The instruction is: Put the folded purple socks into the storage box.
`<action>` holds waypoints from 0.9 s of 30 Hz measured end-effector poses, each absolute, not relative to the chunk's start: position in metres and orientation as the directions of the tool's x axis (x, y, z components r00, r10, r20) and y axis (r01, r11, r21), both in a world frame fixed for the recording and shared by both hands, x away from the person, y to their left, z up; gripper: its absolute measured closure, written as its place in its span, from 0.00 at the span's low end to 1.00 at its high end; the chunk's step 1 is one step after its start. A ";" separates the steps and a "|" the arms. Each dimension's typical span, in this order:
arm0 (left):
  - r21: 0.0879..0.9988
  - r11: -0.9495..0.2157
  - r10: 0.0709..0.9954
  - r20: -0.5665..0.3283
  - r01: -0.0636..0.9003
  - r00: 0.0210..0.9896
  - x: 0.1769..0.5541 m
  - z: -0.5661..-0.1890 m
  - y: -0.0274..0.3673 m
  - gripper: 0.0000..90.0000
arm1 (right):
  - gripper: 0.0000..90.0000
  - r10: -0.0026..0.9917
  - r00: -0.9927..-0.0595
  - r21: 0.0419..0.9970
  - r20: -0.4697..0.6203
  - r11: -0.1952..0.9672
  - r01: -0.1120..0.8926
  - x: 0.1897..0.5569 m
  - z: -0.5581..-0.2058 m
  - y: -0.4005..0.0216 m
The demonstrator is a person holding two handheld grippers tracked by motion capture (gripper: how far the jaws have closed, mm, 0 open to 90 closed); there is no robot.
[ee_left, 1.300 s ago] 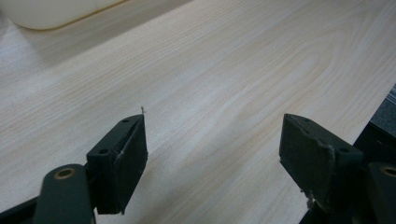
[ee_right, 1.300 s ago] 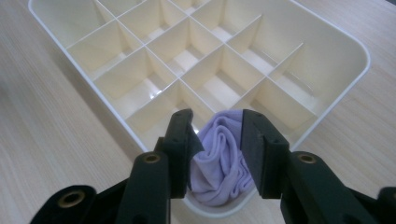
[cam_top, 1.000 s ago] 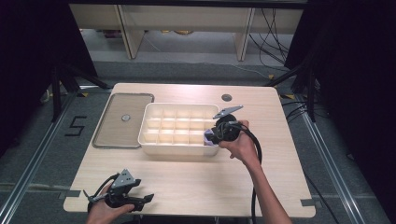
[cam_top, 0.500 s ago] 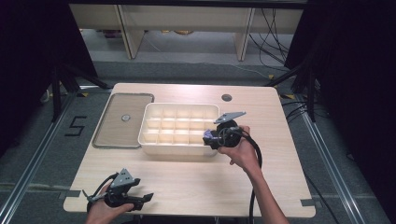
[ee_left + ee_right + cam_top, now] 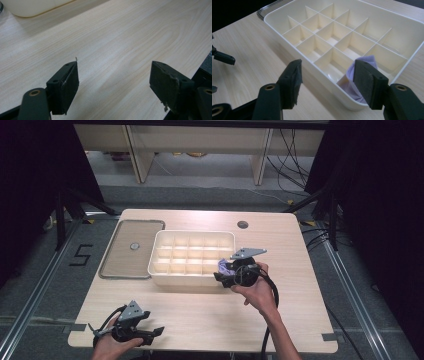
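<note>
since the earlier frame right gripper [image 5: 223, 275] pulls back toward the table's near edge, jaws just opening off the purple cloth [image 5: 358, 75] in the divided tray's [image 5: 287, 27] corner cell; left gripper [image 5: 113, 82] is apart, idle.

Each black tool [image 5: 227, 277] carries a grey three-cornered plate and black cable.

Bright overhead light, dark surroundings, soft shadows, slight blur.

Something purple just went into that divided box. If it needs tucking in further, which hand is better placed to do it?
Probably the right. The right gripper sits at the box's near corner, its jaws just opened, beside the purple cloth in the corner compartment. The left gripper rests near the table's front edge, apart from the box.
</note>
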State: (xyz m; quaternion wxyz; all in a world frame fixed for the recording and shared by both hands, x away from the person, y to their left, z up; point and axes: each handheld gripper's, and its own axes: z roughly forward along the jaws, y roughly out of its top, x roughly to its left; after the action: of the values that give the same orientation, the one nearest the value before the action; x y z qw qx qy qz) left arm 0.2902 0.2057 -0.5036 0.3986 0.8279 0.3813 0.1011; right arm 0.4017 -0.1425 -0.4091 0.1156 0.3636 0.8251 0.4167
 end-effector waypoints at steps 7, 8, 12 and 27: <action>0.741 -0.384 0.714 -0.140 0.551 0.686 0.290 -0.504 0.205 0.25 | 0.38 0.701 -0.699 0.786 0.138 0.352 0.509 0.389 -0.410 -0.143; 0.745 -0.373 0.718 -0.146 0.553 0.681 0.290 -0.504 0.205 0.25 | 0.37 0.700 -0.701 0.789 0.133 0.354 0.503 0.388 -0.410 -0.143; 0.739 -0.402 0.710 -0.122 0.541 0.694 0.292 -0.502 0.208 0.25 | 0.35 0.706 -0.693 0.786 0.145 0.343 0.515 0.379 -0.414 -0.143; 0.745 -0.396 0.715 -0.117 0.537 0.690 0.293 -0.502 0.209 0.22 | 0.24 0.696 -0.705 0.788 0.133 0.357 0.501 0.364 -0.426 -0.141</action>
State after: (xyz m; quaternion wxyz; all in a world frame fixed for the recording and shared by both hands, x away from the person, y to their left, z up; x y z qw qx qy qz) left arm 0.2926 0.2085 -0.5020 0.3993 0.8279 0.3779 0.1113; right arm 0.3641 -0.1412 -0.4263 0.1128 0.3668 0.8160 0.4322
